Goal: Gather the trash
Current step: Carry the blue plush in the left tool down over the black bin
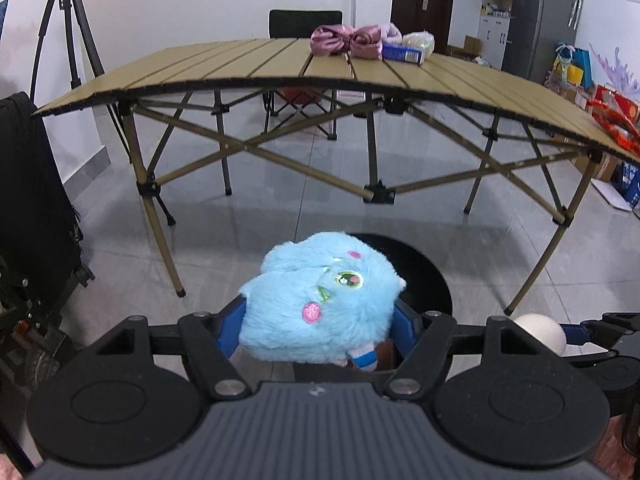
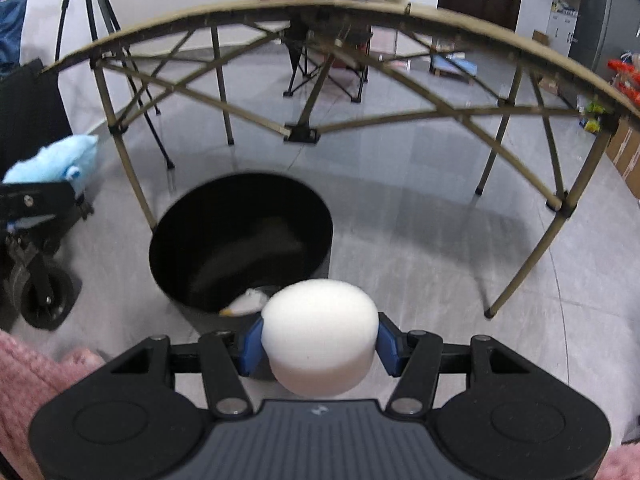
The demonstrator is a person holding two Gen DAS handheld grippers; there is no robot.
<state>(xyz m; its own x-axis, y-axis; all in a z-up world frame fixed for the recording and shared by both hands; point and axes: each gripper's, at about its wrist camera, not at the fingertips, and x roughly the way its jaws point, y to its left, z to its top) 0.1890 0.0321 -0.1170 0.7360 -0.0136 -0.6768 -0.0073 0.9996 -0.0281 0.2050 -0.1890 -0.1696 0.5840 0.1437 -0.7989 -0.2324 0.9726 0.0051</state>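
A fluffy light-blue plush toy is pinched between the blue pads of my left gripper, which is shut on it. It hangs over the near-left part of a round black bin on the floor. My right gripper is shut on a white foam puck, just short of the bin's near rim. The puck also shows at the right edge of the left wrist view, and the plush at the left of the right wrist view. A pale crumpled scrap lies inside the bin.
A folding slat table stands behind the bin, its crossed legs close by. It bears pink fabric and a blue box. A tripod and a wheeled frame are at left. A pink sleeve shows.
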